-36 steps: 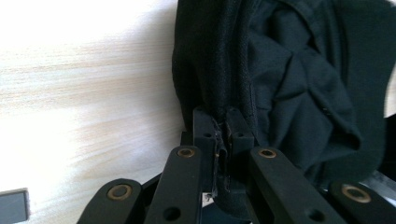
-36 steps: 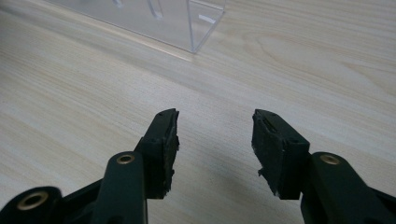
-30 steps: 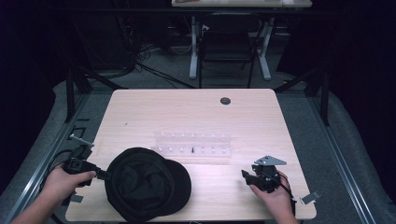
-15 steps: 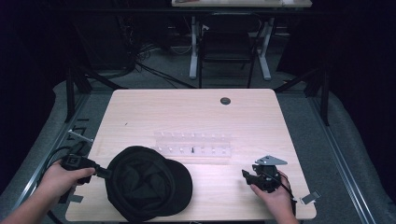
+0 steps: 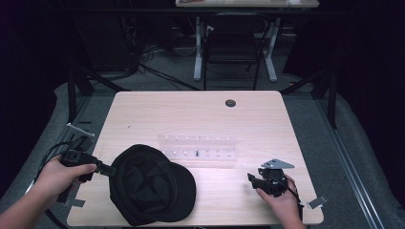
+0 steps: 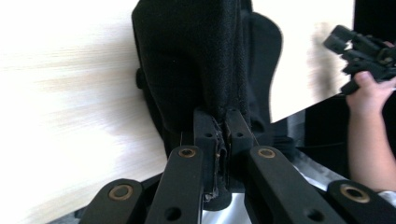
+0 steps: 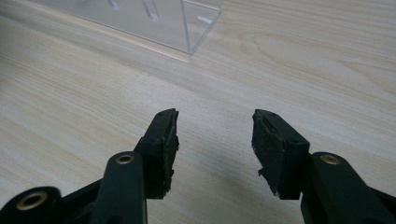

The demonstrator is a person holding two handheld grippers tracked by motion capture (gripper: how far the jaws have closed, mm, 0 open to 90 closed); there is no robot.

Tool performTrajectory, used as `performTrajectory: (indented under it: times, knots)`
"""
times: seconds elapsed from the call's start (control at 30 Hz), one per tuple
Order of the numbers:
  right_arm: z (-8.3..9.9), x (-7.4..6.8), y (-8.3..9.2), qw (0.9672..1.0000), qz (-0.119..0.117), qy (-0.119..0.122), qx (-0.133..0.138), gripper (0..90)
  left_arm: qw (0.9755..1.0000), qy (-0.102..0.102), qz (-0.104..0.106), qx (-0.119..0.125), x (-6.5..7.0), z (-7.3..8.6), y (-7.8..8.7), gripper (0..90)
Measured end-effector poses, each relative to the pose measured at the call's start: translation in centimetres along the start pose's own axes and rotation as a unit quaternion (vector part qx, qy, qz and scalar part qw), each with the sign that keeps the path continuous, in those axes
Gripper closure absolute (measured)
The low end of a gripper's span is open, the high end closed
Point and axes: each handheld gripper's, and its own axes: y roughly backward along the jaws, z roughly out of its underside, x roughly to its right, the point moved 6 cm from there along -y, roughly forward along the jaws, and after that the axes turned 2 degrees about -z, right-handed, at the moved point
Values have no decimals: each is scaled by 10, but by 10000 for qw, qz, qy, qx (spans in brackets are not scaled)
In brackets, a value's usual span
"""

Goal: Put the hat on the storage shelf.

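Note:
A black cap [image 5: 150, 183] lies on the front left of the wooden table [image 5: 200, 114]. My left gripper [image 5: 109, 168] is shut on the cap's left edge; in the left gripper view the jaws pinch the black fabric [image 6: 196, 70] at the gripper [image 6: 223, 122]. My right gripper [image 5: 252, 180] rests low at the front right of the table, held by a hand. In the right gripper view it [image 7: 215, 135] stands open over bare wood, nothing between its fingers.
A clear plastic rack [image 5: 197, 147] with small pegs stands mid-table, its corner [image 7: 187, 28] ahead of the right gripper. A dark round hole [image 5: 230, 103] sits near the far edge. Tape tabs mark the table's front corners. A chair and desk legs stand beyond.
My left gripper has drawn slightly left and toward the front edge, keeping hold of the cap, which shifted with it. The right gripper has stayed in place.

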Motion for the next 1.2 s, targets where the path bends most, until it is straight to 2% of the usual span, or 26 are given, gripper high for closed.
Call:
performTrajectory:
  times: [0.2,0.3,0.33,0.37,0.53,0.6,0.67,0.7,0.73,0.77,0.8,0.97,1.03,1.13,1.2]
  knots:
    - [0,0,0,10000,-13,-1,-17,500,9998,-15,170,66,11,-2,9,870]
    - [0,0,0,10000,-9,-6,-10,500,9989,54,450,113,17,-3,14,870]
    - [0,0,0,10000,-11,-15,-9,500,9979,115,621,127,20,-3,16,870]
    - [0,0,0,10000,-16,-22,2,500,9979,115,621,127,20,-3,16,870]
    - [0,0,-1,10000,-22,-29,-11,500,9947,233,987,179,26,-3,18,871]
    - [0,0,-1,10000,-24,-18,-7,500,9942,227,1032,179,26,-3,18,870]
    - [0,0,-1,10000,-29,-15,-7,500,9917,277,1236,200,32,-2,20,871]
    - [0,0,-1,10000,-29,-15,-7,500,9917,277,1236,200,32,-2,20,871]
    - [0,0,-1,10000,-27,-29,-14,499,9902,299,1339,251,35,-2,22,871]
    - [0,0,-1,10000,-27,-29,-14,499,9902,299,1339,251,35,-2,22,871]
    - [0,0,-1,10000,-26,-32,-15,499,9885,295,1465,231,36,-2,23,871]
    - [0,0,-1,10000,-13,-6,-7,498,9855,221,1646,360,45,-3,28,872]
    - [0,0,-1,10000,-13,-6,-9,498,9863,188,1593,390,47,-3,31,872]
    - [0,0,-1,10000,-17,-19,-19,498,9857,138,1617,448,52,-5,38,872]
    - [0,0,-1,10000,-15,-16,-22,499,9840,104,1707,508,55,-6,43,872]
